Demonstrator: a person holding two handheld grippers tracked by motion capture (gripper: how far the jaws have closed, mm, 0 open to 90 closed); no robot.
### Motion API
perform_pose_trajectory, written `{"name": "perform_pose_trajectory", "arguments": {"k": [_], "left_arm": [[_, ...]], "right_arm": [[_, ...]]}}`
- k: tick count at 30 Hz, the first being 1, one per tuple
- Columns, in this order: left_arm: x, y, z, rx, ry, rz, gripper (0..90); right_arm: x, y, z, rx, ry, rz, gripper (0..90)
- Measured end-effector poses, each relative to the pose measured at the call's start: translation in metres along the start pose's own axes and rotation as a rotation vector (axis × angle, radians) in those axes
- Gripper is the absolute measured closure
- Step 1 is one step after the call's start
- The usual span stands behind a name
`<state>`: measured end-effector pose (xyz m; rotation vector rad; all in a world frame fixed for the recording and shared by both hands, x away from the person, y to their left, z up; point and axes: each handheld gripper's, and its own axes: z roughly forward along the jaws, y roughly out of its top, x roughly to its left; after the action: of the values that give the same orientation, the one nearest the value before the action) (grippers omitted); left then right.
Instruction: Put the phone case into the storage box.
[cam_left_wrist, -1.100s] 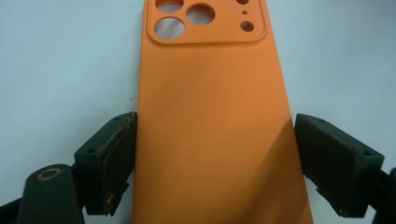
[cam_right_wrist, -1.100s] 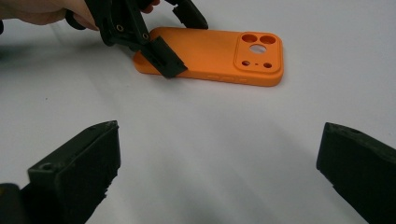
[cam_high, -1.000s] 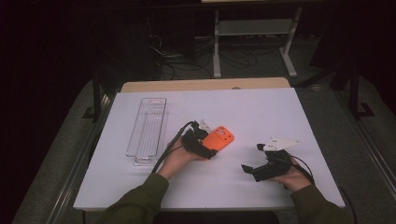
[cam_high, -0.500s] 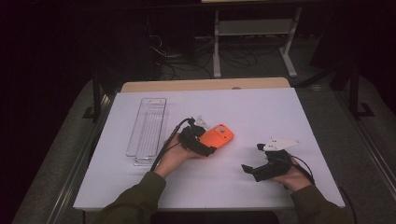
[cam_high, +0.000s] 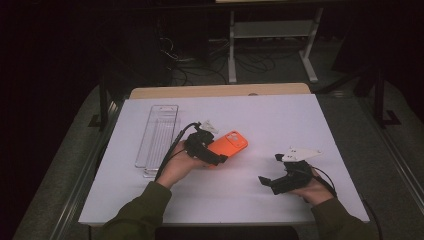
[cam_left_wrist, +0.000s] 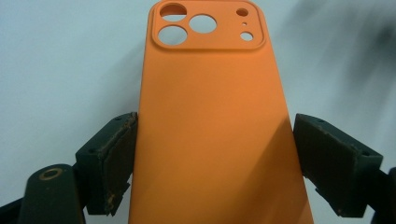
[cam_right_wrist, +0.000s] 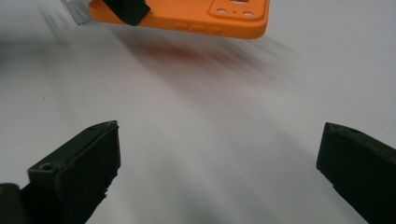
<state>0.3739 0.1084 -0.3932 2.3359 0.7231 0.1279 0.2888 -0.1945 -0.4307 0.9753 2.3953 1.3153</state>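
High view puts your left gripper (cam_high: 212, 155) near the middle of the white table (cam_high: 300, 120), holding the orange phone case (cam_high: 231, 143), with the clear tray (cam_high: 159, 131) off to its left. Your right gripper (cam_high: 267, 182) rests well apart from the case, nearer your edge of the table.

Left gripper view shows the case (cam_left_wrist: 212, 121) running between your two black jaws, back face up, camera cut-outs at the far end. The left pad (cam_left_wrist: 116, 158) touches the case's long edge; the right pad (cam_left_wrist: 327, 158) stands at the other long edge, and a sliver of gap may remain there, so I read this as a grip across the width that is just closing or only lightly clamped. Right gripper view shows your right jaws wide apart over bare table, with the case (cam_right_wrist: 187, 21) ahead of them and its shadow beneath, which suggests that it is lifted or tilted off the surface.

You seem to be at the pick-up step: the case is taken in the left gripper, and nothing is yet done with the right. The next move calls for a firm squeeze first, since soft silicone flexes and can slip. Then keep the case level as you carry it, or bring the right gripper in to take its free end.
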Motion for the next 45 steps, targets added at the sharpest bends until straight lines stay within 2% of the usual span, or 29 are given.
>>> {"name": "perform_pose_trajectory", "arguments": {"k": [2, 4, 5, 8, 12, 14, 17, 18, 20, 21, 23, 27, 28, 31, 33, 35, 36, 37, 42, 43, 45], "left_arm": [[0.000, 0.001, -0.004, -0.003, -0.003, 0.004, 16.5], [-0.002, 0.002, -0.006, -0.035, -0.005, -0.033, 16.6], [0.000, 0.002, -0.010, -0.010, -0.005, 0.000, 16.6], [-0.001, 0.004, -0.016, -0.048, -0.003, -0.014, 16.6], [0.000, 0.006, -0.024, -0.044, -0.004, 0.007, 16.6], [-0.001, 0.007, -0.027, -0.058, -0.007, -0.007, 16.6], [-0.002, 0.009, -0.033, -0.062, -0.010, -0.003, 16.5], [-0.002, 0.009, -0.034, -0.064, -0.010, 0.001, 16.5], [-0.004, 0.010, -0.036, -0.086, -0.014, -0.019, 16.5], [-0.003, 0.011, -0.038, -0.071, -0.015, 0.001, 16.6], [-0.004, 0.012, -0.041, -0.081, -0.014, 0.000, 16.6], [-0.005, 0.013, -0.045, -0.106, -0.020, -0.017, 16.5], [-0.004, 0.013, -0.048, -0.092, -0.016, 0.002, 16.5], [-0.004, 0.013, -0.048, -0.096, -0.021, 0.002, 16.5], [-0.005, 0.013, -0.047, -0.107, -0.024, -0.016, 16.5], [-0.006, 0.013, -0.047, -0.100, -0.029, -0.011, 16.5], [-0.005, 0.013, -0.048, -0.082, -0.027, 0.010, 16.5], [-0.005, 0.014, -0.048, -0.090, -0.026, 0.004, 16.5], [-0.006, 0.013, -0.047, -0.088, -0.028, 0.002, 16.5], [-0.007, 0.013, -0.045, -0.104, -0.030, -0.021, 16.5], [-0.007, 0.013, -0.045, -0.100, -0.030, -0.015, 16.5]], "right_arm": [[0.000, 0.000, 0.000, -0.003, -0.001, 0.000, 0.0], [0.000, 0.000, 0.000, -0.005, 0.000, -0.001, 0.0], [0.000, 0.000, 0.000, -0.005, 0.000, 0.000, 0.0], [0.000, 0.000, 0.000, -0.004, 0.000, 0.001, 0.0], [0.000, 0.000, 0.000, -0.007, -0.003, 0.009, 0.0], [0.000, 0.000, 0.000, -0.005, -0.007, 0.014, 0.0], [0.000, 0.000, 0.001, 0.002, -0.010, 0.003, 0.0], [0.001, 0.000, 0.002, 0.009, -0.012, 0.010, 0.0], [0.002, 0.001, 0.003, 0.016, -0.010, 0.013, 0.0], [0.002, 0.001, 0.003, 0.020, -0.009, 0.017, 0.0], [0.002, 0.002, 0.004, 0.026, -0.004, 0.036, 0.0], [0.004, 0.004, 0.004, 0.024, 0.001, 0.040, 0.0], [0.004, 0.005, 0.004, 0.029, -0.001, 0.038, 0.0], [0.006, 0.006, 0.005, 0.033, 0.006, 0.034, 0.0], [0.008, 0.007, 0.006, 0.027, 0.009, 0.030, 0.0], [0.010, 0.008, 0.007, 0.020, 0.009, 0.029, 0.0], [0.011, 0.010, 0.008, 0.022, 0.009, 0.031, 0.0], [0.011, 0.010, 0.010, 0.008, 0.004, 0.021, 0.0], [0.014, 0.015, 0.013, 0.014, 0.013, 0.029, 0.0], [0.014, 0.016, 0.014, 0.016, 0.015, 0.027, 0.0], [0.015, 0.019, 0.016, 0.021, 0.022, 0.039, 0.0]]}}
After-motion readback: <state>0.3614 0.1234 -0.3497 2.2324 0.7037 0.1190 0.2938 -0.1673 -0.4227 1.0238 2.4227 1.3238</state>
